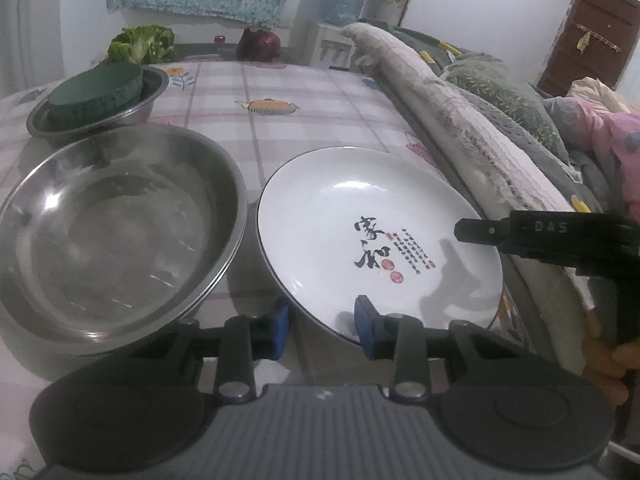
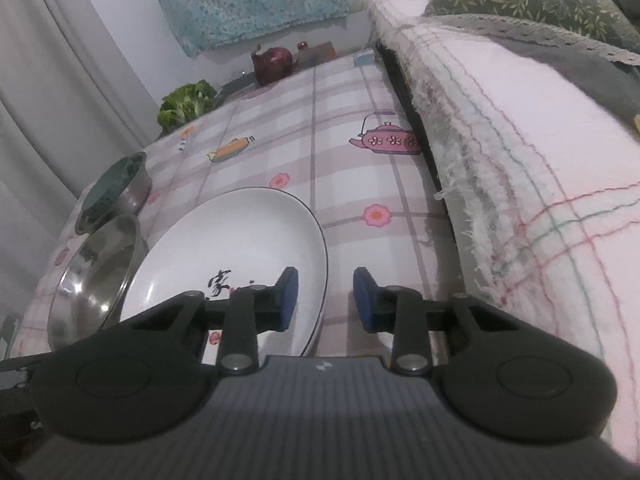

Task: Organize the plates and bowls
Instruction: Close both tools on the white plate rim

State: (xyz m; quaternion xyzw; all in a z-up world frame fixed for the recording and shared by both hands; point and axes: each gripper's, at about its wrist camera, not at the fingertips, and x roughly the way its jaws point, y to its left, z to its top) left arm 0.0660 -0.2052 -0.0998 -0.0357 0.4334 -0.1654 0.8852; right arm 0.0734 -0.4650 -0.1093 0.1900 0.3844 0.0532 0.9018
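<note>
Steel bowls [image 1: 116,232] nested, left of desk [image 1: 312,112]. White plate [image 1: 376,236] not yet stacked: left tongs [image 1: 322,330] & right tongs [image 2: 326,300] straddle its rim, pads apart, no clamp.

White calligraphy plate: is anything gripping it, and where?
Nothing grips the white plate. The left gripper straddles its near rim, the right gripper its side rim, pads not clamped.
</note>
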